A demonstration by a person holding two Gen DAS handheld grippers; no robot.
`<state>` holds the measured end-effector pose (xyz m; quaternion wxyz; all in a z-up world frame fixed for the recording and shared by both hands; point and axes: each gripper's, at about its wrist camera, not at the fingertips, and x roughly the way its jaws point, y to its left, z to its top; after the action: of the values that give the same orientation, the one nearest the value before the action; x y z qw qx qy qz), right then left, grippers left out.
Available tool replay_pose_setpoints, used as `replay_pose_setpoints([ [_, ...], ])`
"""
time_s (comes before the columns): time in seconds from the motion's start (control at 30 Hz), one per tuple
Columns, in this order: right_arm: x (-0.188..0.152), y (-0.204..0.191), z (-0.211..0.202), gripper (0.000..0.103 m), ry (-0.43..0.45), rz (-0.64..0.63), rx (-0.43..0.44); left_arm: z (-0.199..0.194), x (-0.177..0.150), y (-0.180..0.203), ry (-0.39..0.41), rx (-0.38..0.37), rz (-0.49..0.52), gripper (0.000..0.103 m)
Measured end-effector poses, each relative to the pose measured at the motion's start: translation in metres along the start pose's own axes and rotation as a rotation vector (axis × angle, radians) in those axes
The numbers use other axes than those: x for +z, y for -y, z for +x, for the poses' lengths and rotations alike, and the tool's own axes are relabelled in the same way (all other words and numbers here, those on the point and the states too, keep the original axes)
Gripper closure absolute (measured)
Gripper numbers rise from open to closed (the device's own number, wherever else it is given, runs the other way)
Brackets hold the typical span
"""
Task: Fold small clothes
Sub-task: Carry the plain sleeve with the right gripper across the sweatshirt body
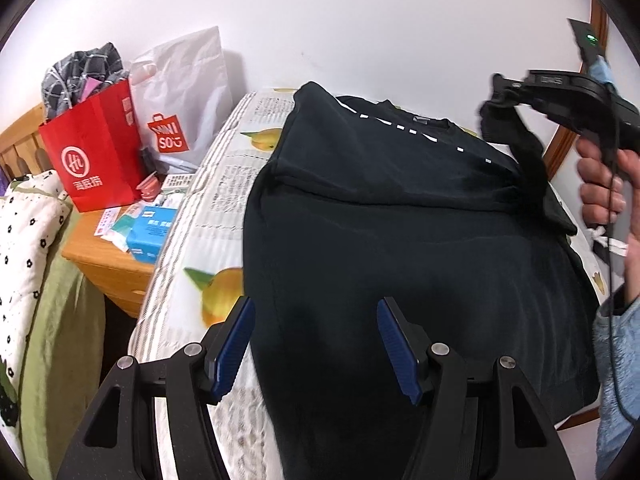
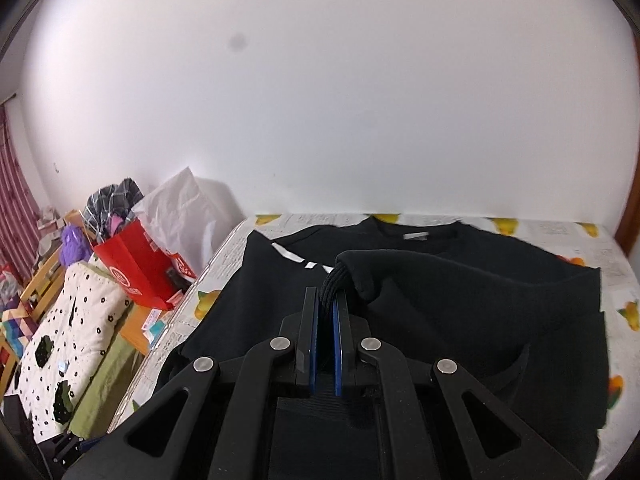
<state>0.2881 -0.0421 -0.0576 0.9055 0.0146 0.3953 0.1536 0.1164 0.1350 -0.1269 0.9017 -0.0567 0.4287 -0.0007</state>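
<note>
Item: black sweatshirt (image 1: pixel 400 240), with a broken white stripe across the chest, spread flat on a bed (image 1: pixel 224 184) whose cover is printed with lemons and newsprint. Body lies centre, collar toward the far wall.

Right gripper (image 2: pixel 327 304): jaws closed tight on the ribbed cuff (image 2: pixel 334 280) of one sleeve (image 2: pixel 440 276), lifted clear of the garment's body; the sleeve trails back to the right shoulder. A person's hand (image 1: pixel 608 184) holds this gripper at the scene's right.

Left gripper (image 1: pixel 316 344): jaws about half open, nothing between the blue pads (image 1: pixel 234 344); poised over the near hem area, left of centre. Contact with the cloth cannot be told.

Left of bed: wooden nightstand (image 1: pixel 108 264) bearing a red paper bag (image 1: pixel 92 152), a white plastic bag (image 1: pixel 184 92) and a blue tissue pack (image 1: pixel 150 232).
</note>
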Motion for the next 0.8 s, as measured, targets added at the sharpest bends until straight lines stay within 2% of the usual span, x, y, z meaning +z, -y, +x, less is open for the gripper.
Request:
replay_pose_setpoints([
  [0.17,0.002,-0.005,0.044,0.097,-0.015,-0.013,-0.012,0.011,0.015,0.009,0.009,-0.001,0.009,0.042],
  [0.33,-0.003,0.005,0.059,0.085,-0.076,-0.002,0.026,0.023,0.032,0.024,0.018,-0.011,0.024,0.042],
  [0.47,-0.016,0.027,0.029,0.067,-0.059,-0.04,-0.013,0.039,0.051,0.047,0.021,-0.028,0.072,0.042],
  [0.57,-0.039,0.055,0.001,0.067,-0.066,-0.049,-0.071,0.054,0.067,0.062,0.03,-0.033,0.099,0.042],
  [0.67,-0.071,0.084,-0.019,0.067,-0.12,-0.075,-0.142,0.074,0.082,0.071,0.024,-0.044,0.105,0.042],
  [0.8,-0.106,0.119,-0.03,0.067,-0.177,-0.039,-0.189,0.099,0.095,0.081,0.013,-0.054,0.11,0.042],
])
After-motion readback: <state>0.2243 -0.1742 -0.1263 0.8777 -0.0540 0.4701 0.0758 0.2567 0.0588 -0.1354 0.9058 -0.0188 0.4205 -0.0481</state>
